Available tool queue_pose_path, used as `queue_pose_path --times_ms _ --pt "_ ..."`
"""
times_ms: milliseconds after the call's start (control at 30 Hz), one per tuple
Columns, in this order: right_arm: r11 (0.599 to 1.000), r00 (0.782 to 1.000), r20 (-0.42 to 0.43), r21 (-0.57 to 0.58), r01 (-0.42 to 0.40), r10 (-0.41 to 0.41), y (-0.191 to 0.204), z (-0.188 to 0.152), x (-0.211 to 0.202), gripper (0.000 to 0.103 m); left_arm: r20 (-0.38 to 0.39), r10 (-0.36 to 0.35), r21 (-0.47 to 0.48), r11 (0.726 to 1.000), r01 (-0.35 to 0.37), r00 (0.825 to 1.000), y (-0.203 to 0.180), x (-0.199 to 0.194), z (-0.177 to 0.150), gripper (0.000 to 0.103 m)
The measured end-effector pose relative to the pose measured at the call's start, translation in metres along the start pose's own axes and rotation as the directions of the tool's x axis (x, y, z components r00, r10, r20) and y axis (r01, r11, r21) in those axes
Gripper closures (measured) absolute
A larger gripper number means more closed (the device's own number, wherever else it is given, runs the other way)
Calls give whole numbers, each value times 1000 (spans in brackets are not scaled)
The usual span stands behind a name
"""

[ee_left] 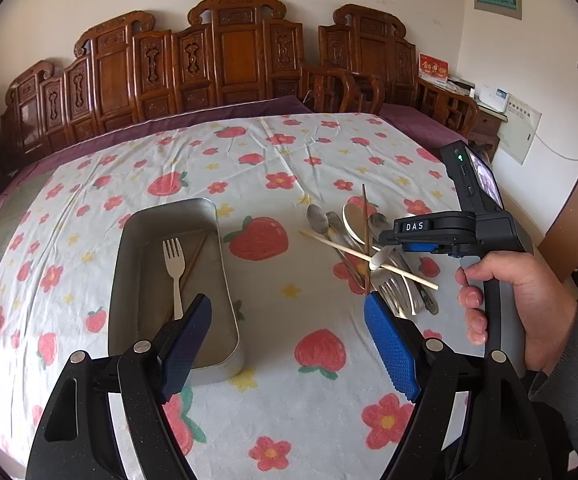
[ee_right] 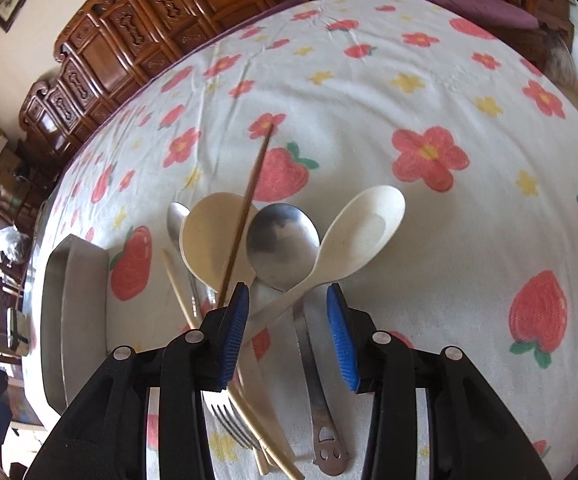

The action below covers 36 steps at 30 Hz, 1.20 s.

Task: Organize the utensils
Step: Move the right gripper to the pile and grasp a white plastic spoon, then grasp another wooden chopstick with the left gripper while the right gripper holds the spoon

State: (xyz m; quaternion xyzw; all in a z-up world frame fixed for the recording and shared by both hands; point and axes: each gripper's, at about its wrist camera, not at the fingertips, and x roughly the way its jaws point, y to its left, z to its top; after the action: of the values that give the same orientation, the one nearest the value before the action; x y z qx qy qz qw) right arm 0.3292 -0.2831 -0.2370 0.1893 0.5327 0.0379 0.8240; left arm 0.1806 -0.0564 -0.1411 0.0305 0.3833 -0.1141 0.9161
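- On the table (ee_left: 273, 160), spread with a strawberry-print cloth, the left wrist view shows us a metal tray (ee_left: 129, 272) holding a cream fork (ee_left: 173, 276) and a brown chopstick beside it.
- Our left gripper (ee_left: 289, 312) hangs above the cloth with its jaws spread wide and nothing between them; one pad sits over the tray's near end.
- To the right we see the utensil pile (ee_left: 365, 248), crossed by a pale chopstick (ee_left: 365, 254), with our right hand (ee_left: 517, 304) gripping its handle just beyond.
- From the right wrist view, our right gripper (ee_right: 287, 292) is low over the pile, jaws partly apart, pinching nothing.
- Between the pads lie the crossed handles of a cream spoon (ee_right: 353, 236) and a steel spoon (ee_right: 283, 244).
- A dark chopstick (ee_right: 249, 200) slants over a second cream spoon just left of the left pad.
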Motion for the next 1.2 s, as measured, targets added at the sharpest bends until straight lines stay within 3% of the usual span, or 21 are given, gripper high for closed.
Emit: queue_pose_path --times_ms 100,633,1000,1200 --pt "1000 1000 -5 4 -4 4 -1 2 1 60 -4 4 3 1000 -3 1000 1 1 -1 28" --pt "1000 1000 -2 -11 18 -18 -13 7 -3 95 -33 18 20 1000 -17 999 -5 7 -7 28" --pt "994 1000 29 -110 6 -2 -24 -9 -46 95 -91 -13 -4 1000 12 996 -24 37 -8 28" --pt "983 995 40 -161 91 -86 -43 -14 -59 95 -102 -21 5 1000 22 995 -44 56 0 28"
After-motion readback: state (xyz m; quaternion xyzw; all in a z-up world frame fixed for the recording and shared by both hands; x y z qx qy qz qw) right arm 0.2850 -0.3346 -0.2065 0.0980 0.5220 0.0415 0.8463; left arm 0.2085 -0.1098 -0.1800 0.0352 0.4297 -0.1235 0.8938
